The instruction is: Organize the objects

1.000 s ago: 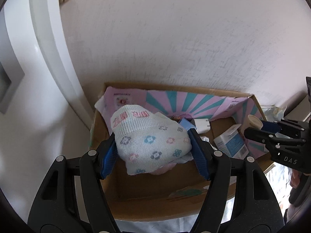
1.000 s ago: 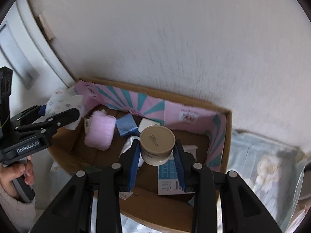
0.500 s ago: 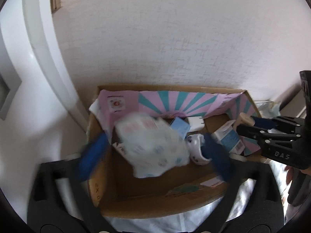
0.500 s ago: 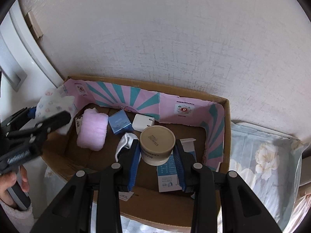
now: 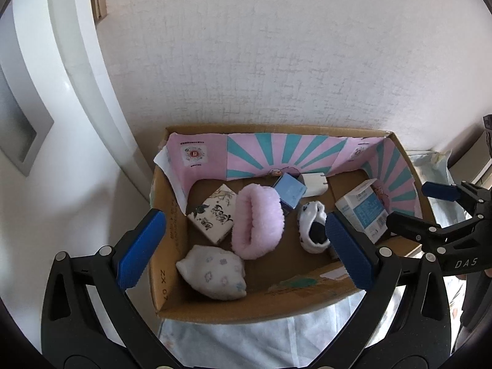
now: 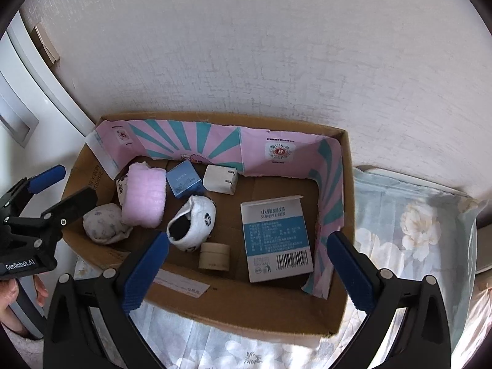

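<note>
Cardboard box (image 6: 344, 246), against wall, holds: floral sock ball (image 5: 212, 272), near-left corner; tan jar (image 6: 214, 256) beside blue carton (image 6: 275, 240), near edge. Left tool (image 5: 243, 249) wide, empty. Right tool (image 6: 246, 272) opening, empty.

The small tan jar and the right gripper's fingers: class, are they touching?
Apart. In the right wrist view the small tan jar lies on the box floor, with brown cardboard showing between it and the blue fingers. The right gripper is opening, nothing between.

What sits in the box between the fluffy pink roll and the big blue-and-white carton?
A white sock with a dark opening, seen in both wrist views.
</note>
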Demonstrator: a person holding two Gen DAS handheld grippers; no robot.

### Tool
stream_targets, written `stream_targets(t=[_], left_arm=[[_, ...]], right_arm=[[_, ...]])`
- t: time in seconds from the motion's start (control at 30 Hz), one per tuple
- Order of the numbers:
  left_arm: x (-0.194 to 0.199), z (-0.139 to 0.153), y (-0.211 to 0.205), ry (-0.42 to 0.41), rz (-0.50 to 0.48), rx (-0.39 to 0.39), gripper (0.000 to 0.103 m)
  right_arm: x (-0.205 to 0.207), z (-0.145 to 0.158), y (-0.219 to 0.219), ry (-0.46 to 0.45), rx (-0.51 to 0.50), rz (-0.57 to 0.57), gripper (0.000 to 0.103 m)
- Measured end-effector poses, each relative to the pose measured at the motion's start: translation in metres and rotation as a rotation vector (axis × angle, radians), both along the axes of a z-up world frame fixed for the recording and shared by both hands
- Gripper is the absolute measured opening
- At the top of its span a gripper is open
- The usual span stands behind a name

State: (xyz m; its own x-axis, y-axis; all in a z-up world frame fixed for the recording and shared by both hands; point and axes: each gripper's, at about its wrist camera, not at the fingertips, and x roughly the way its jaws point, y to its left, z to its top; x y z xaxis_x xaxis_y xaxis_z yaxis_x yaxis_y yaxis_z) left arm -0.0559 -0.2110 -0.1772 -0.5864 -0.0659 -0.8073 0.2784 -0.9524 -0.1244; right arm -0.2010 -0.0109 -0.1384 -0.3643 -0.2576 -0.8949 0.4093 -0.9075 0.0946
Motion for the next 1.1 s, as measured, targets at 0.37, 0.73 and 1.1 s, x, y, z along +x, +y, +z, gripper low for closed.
stream_targets(t=[0.37, 0.73, 1.1], left_arm=[[0.006, 0.045, 0.032, 0.041, -0.011, -0.019, 0.103], [0.018, 0.137, 0.067, 0.108, 0.029, -0.063, 0.103], [0.043, 0.165, 0.11, 0.173, 0.05, -0.102, 0.103]], right_arm=[[0.018, 0.036, 0.017, 0.047, -0.033, -0.04, 0.103], [0.038, 0.127, 0.074, 0.175, -0.019, -0.124, 0.103], [0.061, 0.154, 0.145, 0.214, -0.028, -0.261, 0.103]])
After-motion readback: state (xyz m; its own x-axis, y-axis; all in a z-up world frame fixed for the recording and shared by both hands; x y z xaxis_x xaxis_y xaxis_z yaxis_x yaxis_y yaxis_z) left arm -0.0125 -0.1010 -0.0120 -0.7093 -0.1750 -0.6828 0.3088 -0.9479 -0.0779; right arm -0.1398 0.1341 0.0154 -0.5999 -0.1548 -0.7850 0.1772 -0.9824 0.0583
